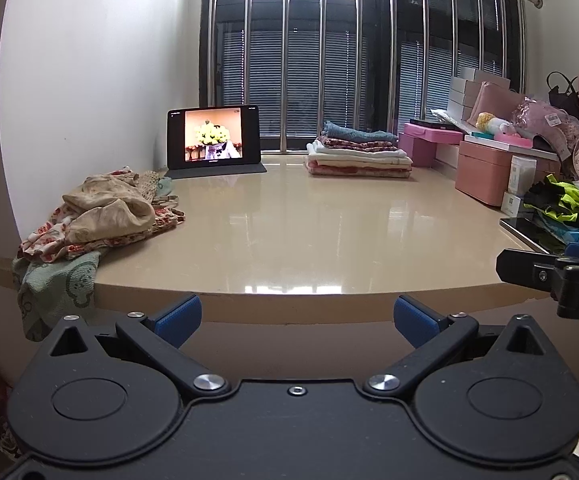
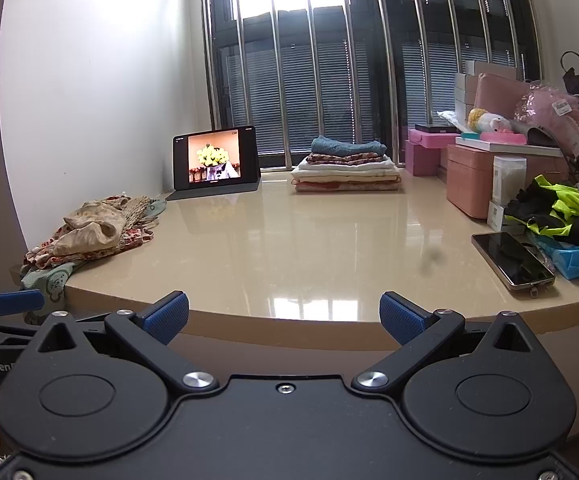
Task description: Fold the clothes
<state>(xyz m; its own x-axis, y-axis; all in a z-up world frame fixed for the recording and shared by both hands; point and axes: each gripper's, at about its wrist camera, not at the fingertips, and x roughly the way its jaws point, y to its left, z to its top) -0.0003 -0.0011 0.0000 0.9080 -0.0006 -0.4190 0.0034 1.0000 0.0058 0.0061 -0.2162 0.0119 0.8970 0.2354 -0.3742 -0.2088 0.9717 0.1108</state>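
A messy pile of clothes [image 1: 101, 216] sits on the shiny tan table [image 1: 289, 236], in the corner by the white wall. On top is a crumpled tan piece. Under it is cloth with red flowers. A green cloth [image 1: 53, 288] with little animal shapes hangs down over the table edge right below the pile.

Behind the pile, a tablet [image 1: 214, 136] stands up with a picture of yellow flowers on its screen. Farther along from the pile, by the window bars, is a neat stack of folded clothes [image 1: 359, 152] with a blue piece on top. Past that stack are pink boxes [image 1: 485, 172] and other stuff. At the far side from the pile lie a black and bright yellow cloth [image 2: 557, 212] and a dark phone [image 2: 513, 260], flat near the table edge.

The left tool [image 1: 297, 318] is off the table, in front of its edge and well apart from the pile. Its blue fingers [image 1: 179, 316] are spread wide and hold nothing. The right tool [image 2: 285, 316] is beside it, also in front of the edge, farther from the pile. It is wide open too, with nothing in it.
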